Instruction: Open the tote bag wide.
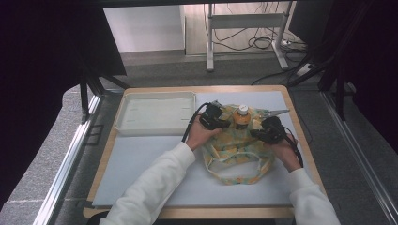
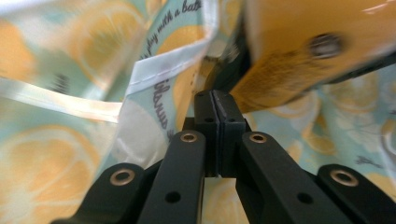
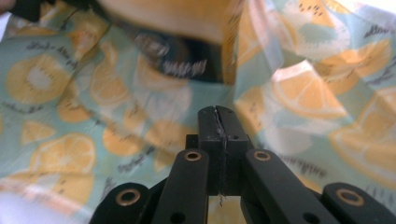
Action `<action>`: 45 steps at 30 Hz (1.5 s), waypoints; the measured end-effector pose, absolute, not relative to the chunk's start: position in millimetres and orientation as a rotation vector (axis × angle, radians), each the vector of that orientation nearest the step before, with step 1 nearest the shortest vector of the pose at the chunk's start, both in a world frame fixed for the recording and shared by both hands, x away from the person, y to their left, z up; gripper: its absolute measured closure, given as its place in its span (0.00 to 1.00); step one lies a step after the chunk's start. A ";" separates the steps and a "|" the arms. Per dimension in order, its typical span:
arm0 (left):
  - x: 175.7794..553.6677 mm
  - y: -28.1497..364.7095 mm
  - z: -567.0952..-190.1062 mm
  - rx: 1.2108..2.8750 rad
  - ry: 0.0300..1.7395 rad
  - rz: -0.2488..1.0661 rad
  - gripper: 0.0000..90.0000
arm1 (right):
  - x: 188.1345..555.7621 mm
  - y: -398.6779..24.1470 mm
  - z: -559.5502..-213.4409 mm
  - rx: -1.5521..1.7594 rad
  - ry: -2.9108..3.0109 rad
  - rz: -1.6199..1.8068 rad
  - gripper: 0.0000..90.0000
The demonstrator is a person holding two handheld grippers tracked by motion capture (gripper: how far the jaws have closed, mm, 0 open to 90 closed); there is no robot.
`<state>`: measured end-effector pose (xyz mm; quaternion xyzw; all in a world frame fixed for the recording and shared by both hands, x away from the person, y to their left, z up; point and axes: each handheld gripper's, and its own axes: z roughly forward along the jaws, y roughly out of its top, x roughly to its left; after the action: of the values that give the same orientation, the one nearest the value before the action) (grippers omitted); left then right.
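I've got both grippers on the lemon-print bag (image 1: 237, 150), which lies on the counter (image 1: 141, 178) right of centre, handles trailing toward 6 o'clock. The bottle (image 1: 242, 116) with a white cap stands upright in the bag's mouth at roughly 12 o'clock of the bag.

Left gripper (image 1: 217, 121) sits at the bottle's 9 o'clock, right gripper (image 1: 265, 131) at its 4 o'clock. My read: I'm holding the mouth from two sides so the fabric stays spread around the bottle and it doesn't tip.

Left gripper view: fingers (image 2: 205, 119) fully closed, pads meeting, fabric hem (image 2: 154, 77) just beside the tips. Can't tell whether any cloth is actually pinched. Orange bottle body blurred at 1 o'clock.

Right gripper view: fingers (image 3: 208, 126) closed too. A frayed line runs down the seam between the pads, maybe a thread or thin cloth edge; can't confirm a grip. Printed fabric all round, bottle label dark and blurred at 11 o'clock.

White tray (image 1: 156, 112) sits at 9 o'clock of the bag, well apart, likely staging for other things.

Risk as I judge it: a tug on either side could topple the bottle.
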<state>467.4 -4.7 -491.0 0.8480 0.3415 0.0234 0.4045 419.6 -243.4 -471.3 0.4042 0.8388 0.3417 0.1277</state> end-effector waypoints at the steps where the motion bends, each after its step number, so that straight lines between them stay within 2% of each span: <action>1: 468.3 -4.9 -493.7 2.146 0.861 0.045 0.99 | 422.8 -242.6 -471.0 1.180 2.434 0.988 0.99; 15: 463.1 6.4 -512.0 2.165 0.829 -0.065 0.99 | 502.2 -253.6 -484.6 1.390 2.410 0.945 0.99; 23: 462.6 11.5 -515.5 2.164 0.822 -0.087 0.99 | 528.5 -266.8 -498.3 1.507 2.356 0.878 0.99; 38: 460.3 12.5 -515.7 2.178 0.825 -0.081 0.99 | 522.1 -277.1 -506.0 1.535 2.280 0.834 0.99; 45: 457.3 17.7 -509.6 2.132 0.807 -0.072 0.99 | 505.1 -275.0 -487.1 1.440 2.274 0.921 0.99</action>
<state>457.3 17.7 -509.6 0.8495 0.3214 -0.0289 0.4173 505.1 -275.0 -487.1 0.5007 0.7906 0.3203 0.1475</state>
